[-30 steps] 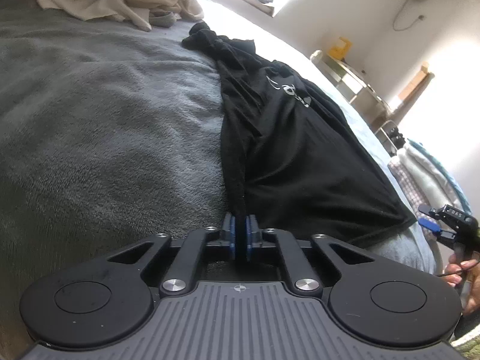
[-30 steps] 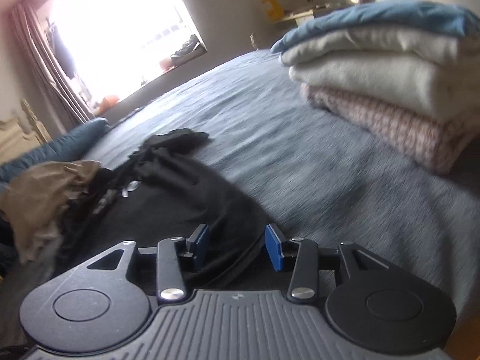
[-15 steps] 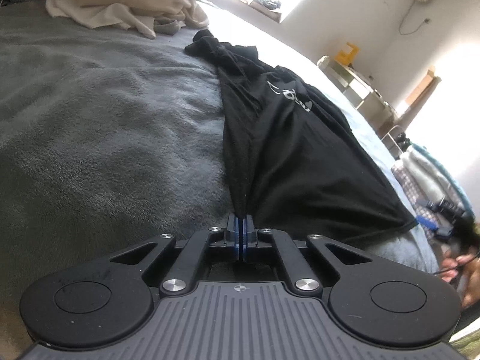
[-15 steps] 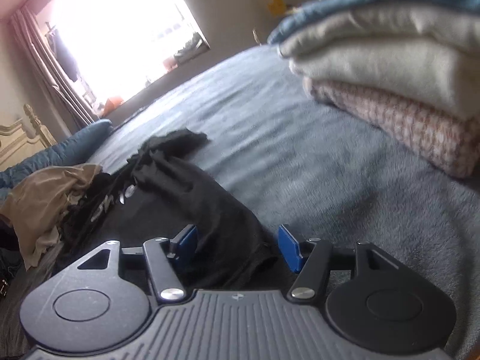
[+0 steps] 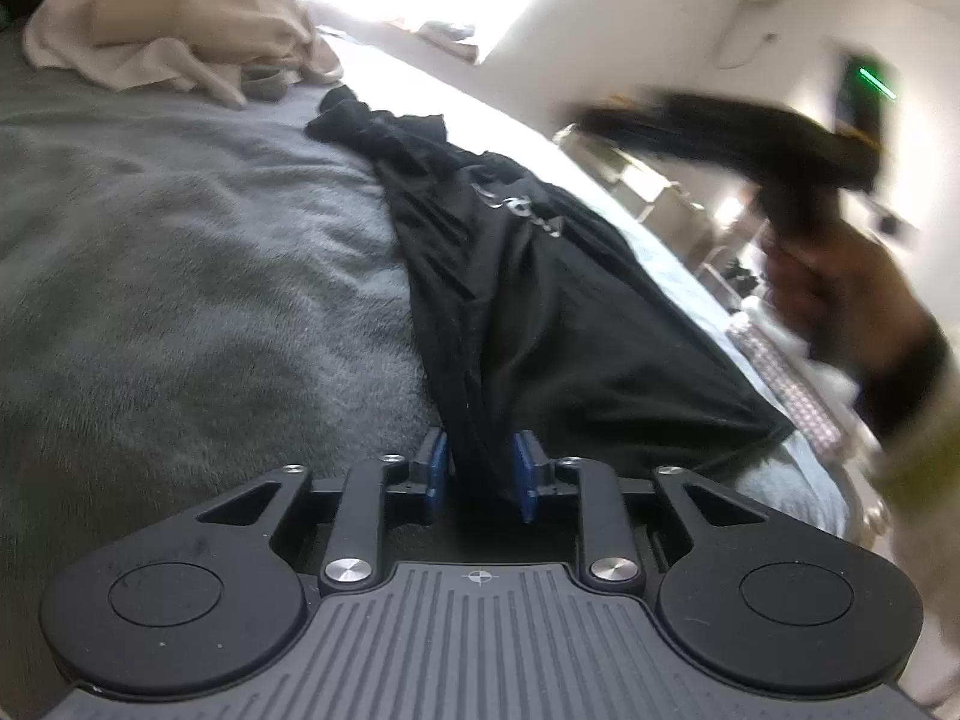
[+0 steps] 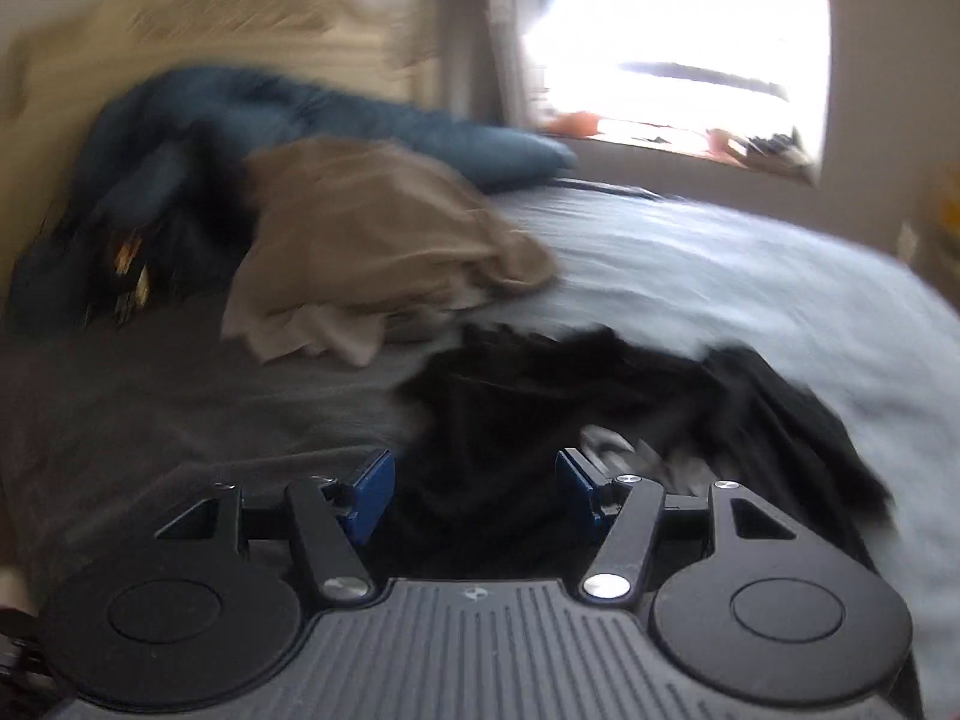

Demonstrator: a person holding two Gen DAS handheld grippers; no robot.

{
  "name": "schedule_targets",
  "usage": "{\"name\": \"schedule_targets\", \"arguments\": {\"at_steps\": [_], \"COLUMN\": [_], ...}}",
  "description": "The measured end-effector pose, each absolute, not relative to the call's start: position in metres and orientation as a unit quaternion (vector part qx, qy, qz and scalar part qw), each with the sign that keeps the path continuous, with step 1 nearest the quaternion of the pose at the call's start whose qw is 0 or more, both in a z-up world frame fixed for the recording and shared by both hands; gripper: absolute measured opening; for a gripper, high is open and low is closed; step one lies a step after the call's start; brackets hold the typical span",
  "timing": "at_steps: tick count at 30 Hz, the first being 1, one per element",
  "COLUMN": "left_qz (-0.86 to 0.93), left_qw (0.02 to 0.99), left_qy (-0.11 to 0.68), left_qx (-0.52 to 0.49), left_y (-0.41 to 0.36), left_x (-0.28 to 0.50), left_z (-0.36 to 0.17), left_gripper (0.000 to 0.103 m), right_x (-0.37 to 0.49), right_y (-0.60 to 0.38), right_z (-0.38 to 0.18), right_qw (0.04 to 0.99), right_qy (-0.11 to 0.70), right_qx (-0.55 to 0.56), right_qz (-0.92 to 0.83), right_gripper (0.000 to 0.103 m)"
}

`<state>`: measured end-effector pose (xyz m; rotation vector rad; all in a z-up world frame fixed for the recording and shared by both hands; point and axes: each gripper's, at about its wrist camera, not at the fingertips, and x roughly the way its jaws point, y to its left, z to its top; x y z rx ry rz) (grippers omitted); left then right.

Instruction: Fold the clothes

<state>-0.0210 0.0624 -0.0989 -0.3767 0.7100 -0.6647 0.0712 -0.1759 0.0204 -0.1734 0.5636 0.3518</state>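
Black shirt (image 5: pixel 540 300) is laid lengthwise on the grey blanket (image 5: pixel 180 270), its bunched hem passing between the blue pads of the left gripper (image 5: pixel 478 468). Those jaws have just been opening; cloth is seen between them, but the pads are no longer pressed on it. The right gripper (image 6: pixel 474 486) is held over the shirt's far end with jaws spread and nothing pinched. A beige garment (image 6: pixel 372 240) is heaped just beyond the shirt. The right hand (image 5: pixel 840 276) is blurred.
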Motion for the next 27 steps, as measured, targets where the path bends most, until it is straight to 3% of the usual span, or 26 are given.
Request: {"name": "schedule_targets", "arguments": {"at_steps": [4, 9, 15, 16, 18, 19, 27], "left_qz": [-0.344, -0.357, -0.373, -0.378, -0.388, -0.394, -0.418], "left_qw": [0.852, 0.85, 0.852, 0.851, 0.848, 0.846, 0.833], "left_qy": [0.338, 0.318, 0.291, 0.286, 0.276, 0.273, 0.262], "left_qx": [-0.205, -0.222, -0.225, -0.225, -0.231, -0.234, -0.252], "left_y": [0.071, 0.073, 0.068, 0.068, 0.068, 0.068, 0.068], "left_x": [-0.014, -0.016, -0.019, -0.02, -0.021, -0.021, -0.019], "left_z": [-0.113, -0.123, -0.13, -0.131, -0.133, -0.134, -0.139], "left_gripper": [0.023, 0.009, 0.004, 0.003, 0.003, 0.003, 0.002], "right_x": [0.137, 0.213, 0.29, 0.297, 0.302, 0.303, 0.305], "right_y": [-0.097, -0.042, -0.04, -0.045, -0.055, -0.06, -0.09], "right_z": [-0.01, -0.055, -0.079, -0.078, -0.069, -0.062, -0.015], "right_qw": [0.914, 0.881, 0.877, 0.88, 0.886, 0.892, 0.917], "right_qy": [0.287, 0.308, 0.367, 0.378, 0.382, 0.38, 0.337], "right_qx": [-0.209, -0.301, -0.273, -0.25, -0.22, -0.203, 0.035], "right_qz": [0.197, 0.195, 0.147, 0.144, 0.14, 0.139, 0.213], "right_gripper": [0.062, 0.062, 0.06, 0.048, 0.01, 0.006, 0.006]}}
